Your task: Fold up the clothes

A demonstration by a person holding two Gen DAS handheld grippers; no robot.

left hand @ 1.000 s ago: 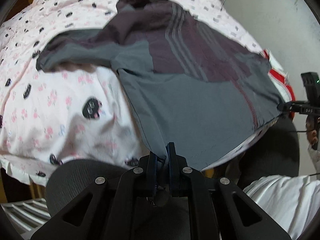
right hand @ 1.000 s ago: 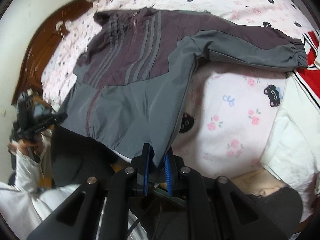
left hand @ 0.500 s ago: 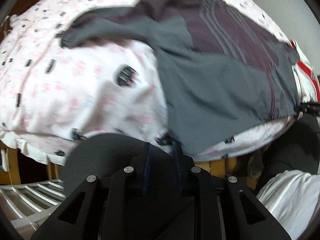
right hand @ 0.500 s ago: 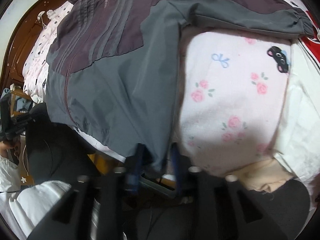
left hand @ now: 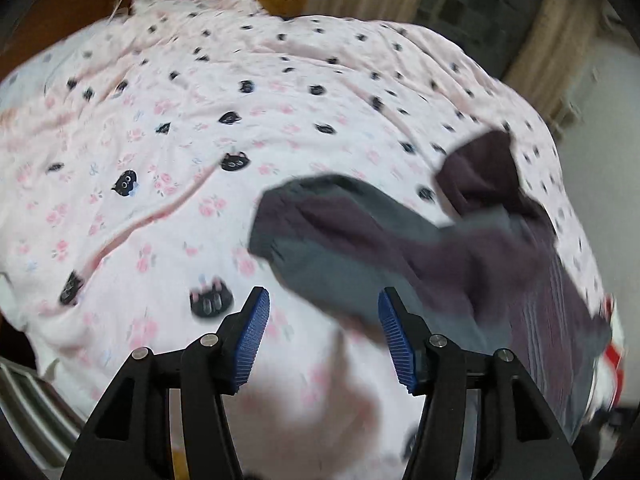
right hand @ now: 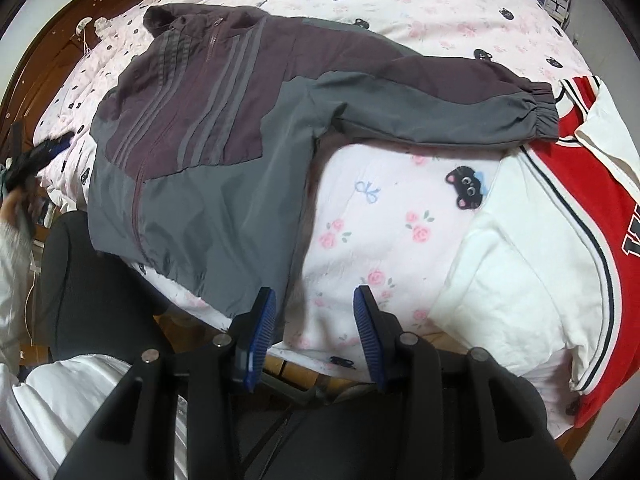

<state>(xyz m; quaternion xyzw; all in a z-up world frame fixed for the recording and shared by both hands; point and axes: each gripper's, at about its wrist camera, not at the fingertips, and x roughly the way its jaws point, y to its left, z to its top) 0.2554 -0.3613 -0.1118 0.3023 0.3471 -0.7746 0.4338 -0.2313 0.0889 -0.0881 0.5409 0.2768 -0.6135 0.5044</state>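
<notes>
1 jacket (right hand: pixel 208 152), 1 jersey (right hand: pixel 592 184), 2 grippers, left (left hand: pixel 323 340) opening, right (right hand: pixel 314 336) apart

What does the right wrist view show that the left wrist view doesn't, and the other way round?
Right wrist only: the jacket's zipped front, its far cuff, and a red-and-white jersey. Left wrist only: curtains and the other sleeve's end, with the left tool opening over bare bedspread. Both: the grey-and-maroon jacket on the pink cat-print bedspread.
</notes>
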